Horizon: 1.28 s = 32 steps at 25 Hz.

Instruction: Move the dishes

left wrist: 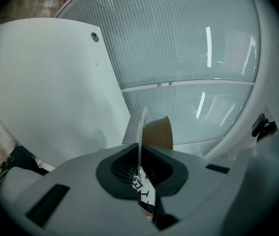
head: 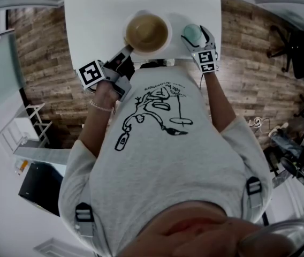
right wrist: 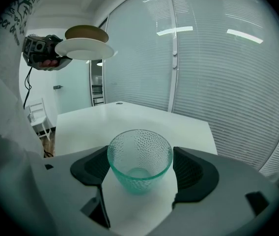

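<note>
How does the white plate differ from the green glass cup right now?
The white plate is flat and opaque; the green glass cup is deep, see-through and dimpled. The plate carries a brown bowl; the cup is empty. The left gripper pinches the plate by its rim and holds it level and high; the right gripper grips the cup's sides, upright and lower down. Each is held by one gripper.

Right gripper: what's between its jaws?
The green glass bowl; the right gripper has its pads against the rim on both sides. The right gripper view shows it.
</note>
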Each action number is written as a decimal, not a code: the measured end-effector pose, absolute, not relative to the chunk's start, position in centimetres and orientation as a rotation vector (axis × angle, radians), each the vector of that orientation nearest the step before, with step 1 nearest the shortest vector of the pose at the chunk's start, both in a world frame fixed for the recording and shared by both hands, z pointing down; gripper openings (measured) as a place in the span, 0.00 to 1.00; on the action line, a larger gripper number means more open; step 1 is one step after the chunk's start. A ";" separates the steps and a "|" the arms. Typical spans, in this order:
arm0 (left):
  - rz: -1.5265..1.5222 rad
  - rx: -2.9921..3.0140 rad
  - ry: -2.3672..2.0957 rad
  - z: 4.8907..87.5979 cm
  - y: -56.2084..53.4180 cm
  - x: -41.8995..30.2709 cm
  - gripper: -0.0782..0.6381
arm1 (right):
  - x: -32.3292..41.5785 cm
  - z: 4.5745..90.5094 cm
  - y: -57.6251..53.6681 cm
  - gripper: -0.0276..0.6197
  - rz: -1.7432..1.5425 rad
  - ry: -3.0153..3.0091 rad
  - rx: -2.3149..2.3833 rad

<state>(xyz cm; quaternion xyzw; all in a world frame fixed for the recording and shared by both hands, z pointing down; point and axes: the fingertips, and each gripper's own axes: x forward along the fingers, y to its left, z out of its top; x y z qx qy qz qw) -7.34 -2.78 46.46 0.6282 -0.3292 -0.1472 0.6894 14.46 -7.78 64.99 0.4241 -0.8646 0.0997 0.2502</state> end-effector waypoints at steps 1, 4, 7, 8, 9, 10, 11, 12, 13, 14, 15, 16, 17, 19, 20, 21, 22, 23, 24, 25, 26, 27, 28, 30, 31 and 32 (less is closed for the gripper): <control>-0.329 1.407 -0.736 46.5 -2.7 -7.3 0.13 | 14.5 64.8 -7.8 0.65 0.269 -2.354 1.156; -0.334 1.407 -0.732 46.5 -2.7 -7.3 0.13 | 14.4 63.6 -7.7 0.65 0.255 -2.366 1.151; -0.338 1.410 -0.729 46.6 -2.8 -7.4 0.13 | 14.4 61.6 -7.8 0.65 0.236 -2.395 1.149; -0.339 1.411 -0.727 46.6 -2.8 -7.4 0.13 | 14.4 60.9 -7.8 0.65 0.240 -2.409 1.149; -0.340 1.411 -0.725 46.7 -2.7 -7.4 0.12 | 14.4 60.0 -7.9 0.65 0.254 -2.428 1.153; -0.341 1.411 -0.724 46.7 -2.7 -7.4 0.13 | 14.4 59.2 -8.0 0.65 0.276 -2.447 1.163; -0.340 1.412 -0.723 46.8 -2.7 -7.4 0.13 | 14.5 58.3 -8.2 0.65 0.300 -2.465 1.178; -0.338 1.413 -0.723 46.9 -2.7 -7.4 0.13 | 14.6 57.5 -8.4 0.65 0.322 -2.480 1.195; -0.336 1.414 -0.722 47.0 -2.7 -7.5 0.13 | 14.7 56.7 -8.6 0.65 0.341 -2.494 1.208; -0.336 1.414 -0.721 47.0 -2.7 -7.5 0.13 | 14.7 55.8 -8.7 0.65 0.359 -2.509 1.215; -0.337 1.412 -0.719 47.0 -2.7 -7.5 0.13 | 14.6 54.8 -8.9 0.65 0.374 -2.530 1.218; -0.339 1.411 -0.717 47.0 -2.7 -7.4 0.12 | 14.4 53.8 -9.0 0.65 0.386 -2.556 1.216; -0.341 1.410 -0.715 47.0 -2.7 -7.4 0.12 | 14.2 52.6 -9.1 0.65 0.397 -2.583 1.212; -0.342 1.413 -0.712 46.9 -2.7 -7.3 0.12 | 13.5 50.3 -9.2 0.65 0.409 -2.638 1.200; -0.341 1.415 -0.711 46.9 -2.7 -7.4 0.12 | 13.1 49.1 -9.3 0.64 0.406 -2.664 1.190; -0.341 1.417 -0.711 47.0 -2.7 -7.4 0.12 | 12.7 48.1 -9.3 0.64 0.399 -2.689 1.177; -0.341 1.417 -0.709 47.0 -2.7 -7.4 0.12 | 12.3 47.1 -9.3 0.64 0.388 -2.712 1.159; -0.342 1.418 -0.707 47.0 -2.8 -7.3 0.13 | 11.8 46.1 -9.2 0.64 0.375 -2.732 1.138; -0.343 1.419 -0.704 47.0 -2.8 -7.3 0.12 | 11.3 45.1 -9.2 0.64 0.364 -2.749 1.113; -0.344 1.421 -0.702 46.9 -2.8 -7.3 0.12 | 10.9 44.2 -9.0 0.63 0.359 -2.763 1.087; -0.345 1.423 -0.700 46.9 -2.8 -7.3 0.12 | 10.4 43.4 -8.8 0.62 0.356 -2.779 1.060; -0.346 1.426 -0.699 46.8 -2.8 -7.2 0.12 | 9.9 42.5 -8.6 0.60 0.350 -2.796 1.032; -0.346 1.427 -0.698 46.8 -2.8 -7.3 0.12 | 9.5 41.6 -8.4 0.57 0.336 -2.811 1.005; -0.347 1.430 -0.698 46.7 -2.7 -7.3 0.13 | 8.7 39.9 -8.0 0.50 0.299 -2.840 0.966; -0.345 1.432 -0.698 46.7 -2.7 -7.3 0.12 | 8.3 39.1 -7.9 0.47 0.286 -2.854 0.954; -0.343 1.434 -0.698 46.7 -2.7 -7.2 0.12 | 8.0 38.5 -7.9 0.45 0.282 -2.860 0.940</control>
